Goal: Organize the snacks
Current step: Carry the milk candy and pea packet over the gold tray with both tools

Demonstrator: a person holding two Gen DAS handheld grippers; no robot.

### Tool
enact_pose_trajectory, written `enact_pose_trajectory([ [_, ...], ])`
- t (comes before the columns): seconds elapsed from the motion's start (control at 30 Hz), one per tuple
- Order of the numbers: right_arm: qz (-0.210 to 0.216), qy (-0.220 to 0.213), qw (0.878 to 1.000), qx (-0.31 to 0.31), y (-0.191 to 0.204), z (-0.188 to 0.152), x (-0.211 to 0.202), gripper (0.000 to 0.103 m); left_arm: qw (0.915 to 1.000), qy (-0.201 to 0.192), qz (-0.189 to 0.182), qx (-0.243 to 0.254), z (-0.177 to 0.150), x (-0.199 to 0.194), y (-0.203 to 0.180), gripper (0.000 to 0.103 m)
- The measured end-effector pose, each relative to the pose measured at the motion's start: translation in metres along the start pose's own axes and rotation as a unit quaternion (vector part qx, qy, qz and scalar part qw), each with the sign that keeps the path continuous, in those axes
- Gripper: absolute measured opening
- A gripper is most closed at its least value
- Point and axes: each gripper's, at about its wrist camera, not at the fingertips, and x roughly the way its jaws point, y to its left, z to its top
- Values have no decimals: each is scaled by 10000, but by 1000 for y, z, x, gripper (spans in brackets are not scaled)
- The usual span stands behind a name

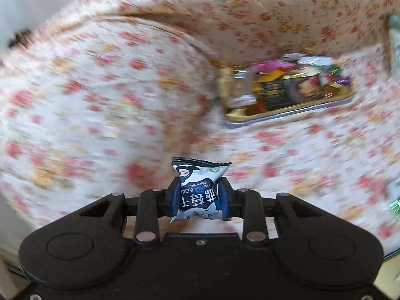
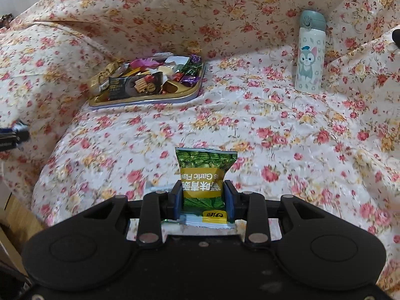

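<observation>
Gripping blueberry packet [image 1: 200, 190] in left fingers [image 1: 175, 195], green garlic packet [image 2: 205, 175] in right fingers [image 2: 228, 195], both upright lengthwise

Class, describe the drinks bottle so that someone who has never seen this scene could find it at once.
Start from the flowered cloth covering everything. Far right of the snack tray, near the cloth's raised back fold, a bottle stands upright and alone. It is the only tall thing: white, with a grey-green flip lid and a cartoon cat.

My flowery cloth [image 2: 250, 125] covered everything. A tray [image 2: 150, 100] full of wrapped snacks [image 2: 150, 75] sat on it, and a cat bottle [image 2: 310, 55] stood well apart.
</observation>
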Motion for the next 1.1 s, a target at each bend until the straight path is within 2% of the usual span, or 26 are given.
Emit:
enact_pose_trajectory([
  [0.2,86,-11,10000,12,5,-6,-15,35,9974,-27,678,262,-3,-10,53,40],
  [0.33,97,49,9999,-101,14,-11,-21,35,9897,-115,1223,734,1,-21,77,40],
  [0.4,141,97,9998,-133,18,-14,-23,35,9872,-149,1368,813,3,-25,85,40],
  [0.47,172,160,9996,-144,21,-18,-25,35,9890,-64,1306,688,3,-29,88,40],
  [0.57,213,297,9992,-151,22,-27,-26,35,9965,-3,759,345,-7,-35,72,40],
  [0.67,174,489,9986,-126,21,-36,-27,35,9997,222,-129,-37,-19,-39,42,40],
  [0.77,128,669,9976,-118,19,-47,-30,35,9904,555,-1204,-396,-35,-42,1,40],
  [0.87,17,799,9967,-122,18,-58,-34,35,9757,872,-1918,-598,-49,-43,-38,40],
  [0.93,25,902,9959,-68,14,-64,-35,35,9688,1028,-2162,-642,-57,-46,-63,40],
  [1.1,-17,1236,9923,64,8,-83,-34,35,9582,1377,-2447,-544,-74,-51,-114,40],
])
